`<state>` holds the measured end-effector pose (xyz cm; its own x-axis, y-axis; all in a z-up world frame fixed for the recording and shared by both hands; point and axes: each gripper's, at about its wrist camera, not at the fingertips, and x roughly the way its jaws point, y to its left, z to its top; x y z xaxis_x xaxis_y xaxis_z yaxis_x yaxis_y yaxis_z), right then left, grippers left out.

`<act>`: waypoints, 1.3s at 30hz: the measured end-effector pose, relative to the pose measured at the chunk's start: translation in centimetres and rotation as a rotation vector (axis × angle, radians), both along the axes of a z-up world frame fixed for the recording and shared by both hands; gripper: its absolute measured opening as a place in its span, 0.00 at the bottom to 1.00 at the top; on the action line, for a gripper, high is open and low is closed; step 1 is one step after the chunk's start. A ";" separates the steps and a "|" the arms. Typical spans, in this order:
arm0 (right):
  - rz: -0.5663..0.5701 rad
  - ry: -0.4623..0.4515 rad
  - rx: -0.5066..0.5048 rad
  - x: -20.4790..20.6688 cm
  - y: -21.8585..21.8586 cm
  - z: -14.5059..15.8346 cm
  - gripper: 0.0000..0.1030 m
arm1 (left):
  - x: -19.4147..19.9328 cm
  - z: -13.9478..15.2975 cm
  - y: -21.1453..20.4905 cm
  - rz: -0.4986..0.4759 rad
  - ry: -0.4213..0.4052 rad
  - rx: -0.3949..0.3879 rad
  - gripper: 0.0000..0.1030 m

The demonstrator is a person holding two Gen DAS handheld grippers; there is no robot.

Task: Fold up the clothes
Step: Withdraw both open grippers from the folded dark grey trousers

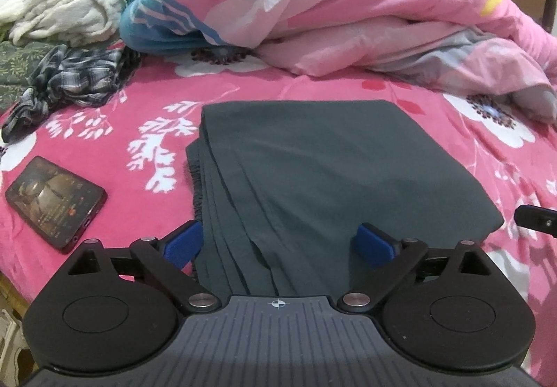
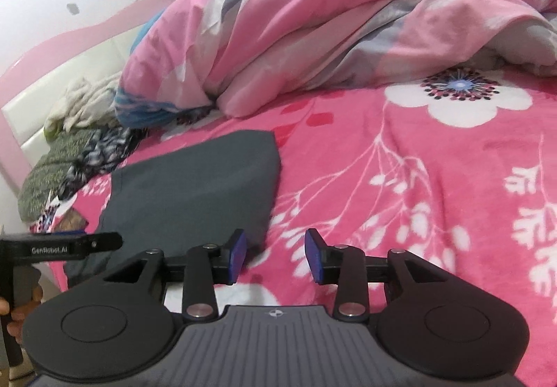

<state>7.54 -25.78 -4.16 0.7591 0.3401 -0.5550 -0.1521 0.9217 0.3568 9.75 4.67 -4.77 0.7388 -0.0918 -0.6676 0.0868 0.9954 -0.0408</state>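
Note:
A dark grey garment [image 1: 313, 171] lies folded flat on the pink flowered bedsheet [image 1: 146, 213], with stacked layered edges along its left side. My left gripper [image 1: 282, 242] is open wide above the garment's near edge; one blue pad sits at the left edge and the other over the cloth, neither pressing. In the right wrist view the same garment [image 2: 195, 185] lies to the left. My right gripper [image 2: 275, 254] is open over the sheet just past its near right corner, with nothing between the pads. The left gripper's body [image 2: 59, 247] shows at that view's left edge, held by a hand.
A phone [image 1: 55, 199] lies on the sheet left of the garment. A plaid cloth [image 1: 76, 80], a white towel [image 1: 62, 14] and a green patterned cloth [image 1: 17, 70] are heaped at the far left. A bunched pink duvet [image 1: 348, 4] fills the back.

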 end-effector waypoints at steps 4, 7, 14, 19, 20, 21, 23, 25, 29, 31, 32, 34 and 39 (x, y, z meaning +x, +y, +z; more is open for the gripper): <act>-0.018 0.011 0.050 0.2 -0.3 0.5 0.42 | -0.3 0.6 0.1 0.017 -0.012 0.000 0.96; -0.029 0.053 0.153 0.6 -1.0 0.7 0.42 | -0.3 0.9 0.2 0.034 -0.007 -0.011 0.98; -0.040 0.092 0.163 0.9 -0.6 1.0 0.69 | 0.0 1.2 0.6 0.078 0.026 -0.041 1.00; -0.033 0.088 0.154 1.2 -0.2 1.4 0.71 | 0.3 1.1 0.8 0.120 0.053 -0.042 1.00; -0.033 0.089 0.151 1.3 -0.1 1.5 0.73 | 0.4 1.1 0.8 0.131 0.060 -0.041 1.00; -0.034 0.087 0.150 1.5 -0.1 1.5 0.77 | 0.5 1.1 0.8 0.140 0.067 -0.040 1.00; -0.037 0.081 0.147 1.8 0.0 1.7 0.83 | 0.7 0.9 0.8 0.148 0.082 -0.034 1.00; -0.041 0.074 0.145 2.2 0.1 1.8 0.95 | 0.8 0.7 0.6 0.151 0.096 -0.030 1.00; -0.046 0.071 0.076 3.2 1.0 1.9 0.98 | 1.1 0.2 0.3 0.145 0.123 -0.022 1.00; -0.047 0.079 0.040 3.9 1.7 1.8 0.99 | 1.3 0.0 0.2 0.142 0.130 -0.014 1.00; -0.045 0.082 0.023 4.2 2.0 1.8 1.00 | 1.3 0.0 0.1 0.141 0.131 -0.010 1.00; -0.040 0.086 -0.012 4.9 2.7 1.7 1.00 | 1.4 -0.2 0.0 0.140 0.132 -0.005 1.00; -0.013 0.062 -0.157 5.8 5.0 1.4 1.00 | 1.6 -0.5 0.0 0.139 0.141 0.003 1.00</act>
<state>13.36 -20.81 -2.78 0.7256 0.2355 -0.6466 -0.1217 0.9687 0.2162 11.33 4.62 -5.29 0.6432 0.0068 -0.7657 -0.0584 0.9975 -0.0401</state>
